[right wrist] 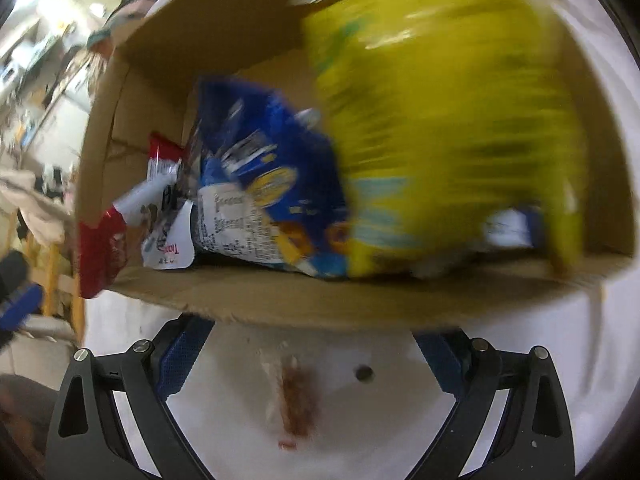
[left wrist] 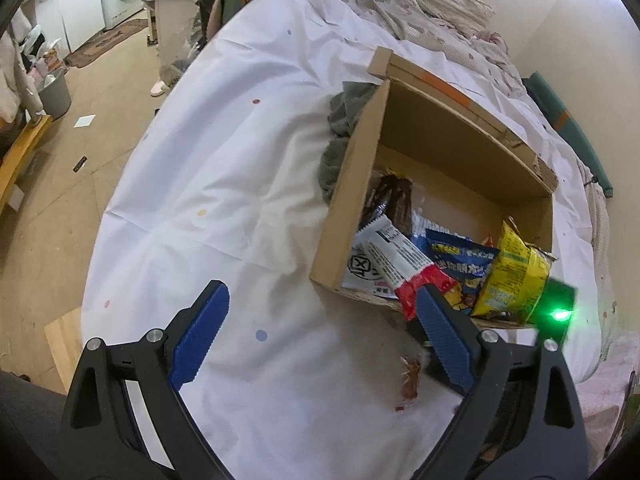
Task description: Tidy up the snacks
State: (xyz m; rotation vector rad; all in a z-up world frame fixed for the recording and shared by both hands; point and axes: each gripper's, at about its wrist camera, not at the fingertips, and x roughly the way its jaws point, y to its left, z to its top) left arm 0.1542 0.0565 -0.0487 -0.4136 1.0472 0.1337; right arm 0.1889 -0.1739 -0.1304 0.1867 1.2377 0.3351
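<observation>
Both grippers point(left wrist: 322, 336) point(right wrist: 314, 360) gape level over white sheet point(left wrist: 224, 184) before snack box point(left wrist: 440, 148).

Even, soft indoor light filled both fisheye views, edges curving into dark vignette. Beyond the right wrist's fingers, the yellow snack bag point(right wrist: 452, 120) was smeared by motion blur (print unreadable). A green LED point(left wrist: 560, 314) flared right of the left fingers.

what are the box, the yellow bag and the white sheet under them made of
Box: brown corrugated cardboard, matte; its near edge looks torn and raw. Yellow snack bag: seemingly thin plastic film, glossy, with crinkles and bright glare spots. White sheet: probably thin fabric or plastic-coated cloth; it holds sharp fold creases and soft wrinkles and carries small coloured dots. The look leaves it open.
</observation>
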